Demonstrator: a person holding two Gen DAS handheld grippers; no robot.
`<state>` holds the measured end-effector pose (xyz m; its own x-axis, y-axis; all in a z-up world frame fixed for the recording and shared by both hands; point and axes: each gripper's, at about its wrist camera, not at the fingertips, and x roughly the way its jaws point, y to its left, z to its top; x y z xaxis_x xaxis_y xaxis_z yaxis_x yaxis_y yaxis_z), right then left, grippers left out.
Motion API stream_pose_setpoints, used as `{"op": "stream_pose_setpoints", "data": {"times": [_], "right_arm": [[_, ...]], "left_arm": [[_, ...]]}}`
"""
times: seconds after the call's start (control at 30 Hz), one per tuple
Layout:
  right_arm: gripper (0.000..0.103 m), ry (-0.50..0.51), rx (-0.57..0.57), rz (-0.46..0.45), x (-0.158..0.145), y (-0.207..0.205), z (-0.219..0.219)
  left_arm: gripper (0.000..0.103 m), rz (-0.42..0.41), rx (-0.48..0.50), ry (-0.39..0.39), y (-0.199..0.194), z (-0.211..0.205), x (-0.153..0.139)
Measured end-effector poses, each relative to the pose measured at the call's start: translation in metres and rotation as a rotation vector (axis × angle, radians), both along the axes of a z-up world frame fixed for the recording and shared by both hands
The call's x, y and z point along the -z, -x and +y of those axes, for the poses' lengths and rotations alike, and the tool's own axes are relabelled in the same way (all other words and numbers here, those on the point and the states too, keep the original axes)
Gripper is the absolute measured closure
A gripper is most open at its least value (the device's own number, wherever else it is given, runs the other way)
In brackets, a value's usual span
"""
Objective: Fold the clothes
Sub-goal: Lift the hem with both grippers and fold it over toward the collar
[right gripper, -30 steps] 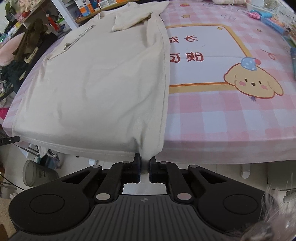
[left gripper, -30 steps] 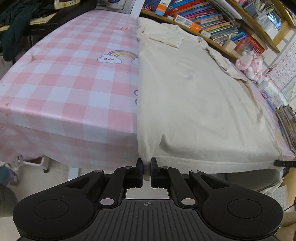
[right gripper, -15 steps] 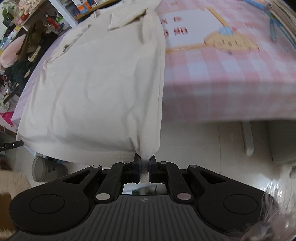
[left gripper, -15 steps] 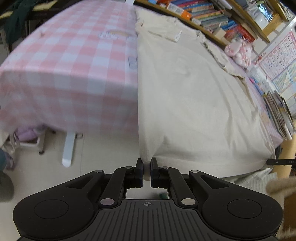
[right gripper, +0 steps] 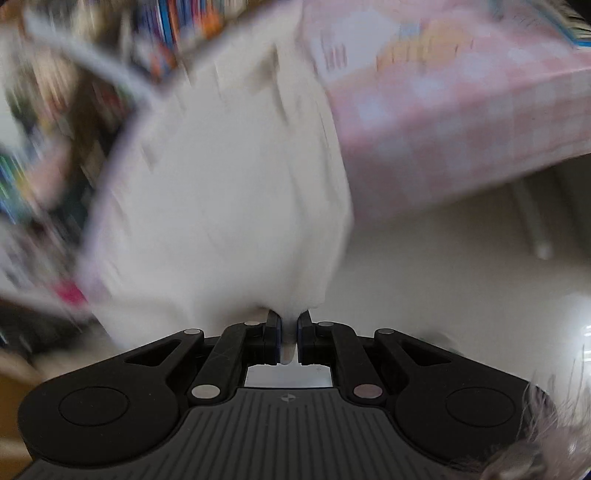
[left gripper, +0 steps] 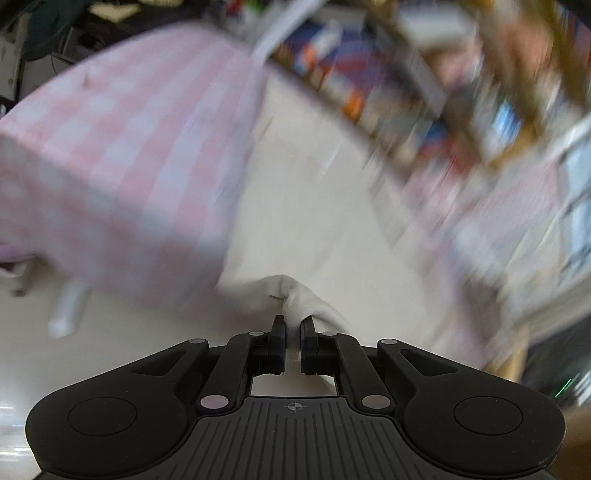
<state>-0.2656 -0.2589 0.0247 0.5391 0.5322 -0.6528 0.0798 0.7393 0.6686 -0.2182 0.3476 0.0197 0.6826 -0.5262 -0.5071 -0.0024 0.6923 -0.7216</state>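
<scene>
A long cream garment (left gripper: 303, 206) stretches from my grippers toward the far end of the pink checked table (left gripper: 110, 147). My left gripper (left gripper: 292, 326) is shut on one bottom corner of the cloth, which bunches just ahead of the fingers. In the right wrist view the same cream garment (right gripper: 229, 206) hangs from my right gripper (right gripper: 289, 325), shut on the other bottom corner. Both views are heavily blurred by motion. Both held corners are off the table's near edge, over the floor.
Bookshelves (left gripper: 388, 74) with coloured books run along the far side of the table. The pink checked table edge (right gripper: 461, 122) drops to a pale floor (right gripper: 461, 266). A white table leg (left gripper: 68, 306) stands at lower left. Dark clutter (left gripper: 44, 33) sits at far left.
Both grippers have pulled back and swung fast, dragging the garment's bottom hem off the table edge. The cloth has lifted and bunched at the left fingers. Both grips have held.
</scene>
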Motion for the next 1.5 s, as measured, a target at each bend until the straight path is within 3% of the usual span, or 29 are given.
{"op": "stream_pose_setpoints", "data": {"times": [0.1, 0.23, 0.37, 0.5, 0.7, 0.8, 1.2, 1.3, 1.5], "right_arm": [[0.096, -0.150, 0.135, -0.152, -0.024, -0.005, -0.018], [0.096, -0.272, 0.216, -0.319, -0.051, -0.027, -0.020], [0.096, -0.358, 0.260, -0.434, -0.070, -0.058, -0.012], [0.096, -0.383, 0.299, -0.466, -0.086, -0.104, -0.016], [0.096, -0.304, 0.268, -0.450, -0.105, -0.172, -0.025], [0.096, -0.270, 0.248, -0.409, -0.101, -0.206, -0.031], [0.096, -0.303, 0.209, -0.272, -0.041, -0.356, -0.039], [0.096, -0.321, 0.220, -0.247, -0.026, -0.386, -0.038], [0.096, -0.292, 0.229, -0.159, 0.013, -0.446, -0.029]], "left_arm": [[0.098, -0.103, -0.058, 0.128, -0.016, 0.008, -0.020], [0.098, -0.202, -0.121, 0.262, -0.042, 0.010, -0.039], [0.098, -0.254, -0.170, 0.331, -0.077, 0.005, -0.046], [0.098, -0.280, -0.191, 0.327, -0.113, -0.001, -0.052], [0.097, -0.264, -0.206, 0.287, -0.163, -0.008, -0.053], [0.097, -0.231, -0.228, 0.260, -0.190, -0.013, -0.044], [0.098, -0.100, -0.418, 0.183, -0.293, -0.034, -0.002], [0.098, -0.083, -0.433, 0.109, -0.320, -0.039, 0.003], [0.098, 0.062, -0.472, 0.007, -0.356, -0.042, 0.036]]}}
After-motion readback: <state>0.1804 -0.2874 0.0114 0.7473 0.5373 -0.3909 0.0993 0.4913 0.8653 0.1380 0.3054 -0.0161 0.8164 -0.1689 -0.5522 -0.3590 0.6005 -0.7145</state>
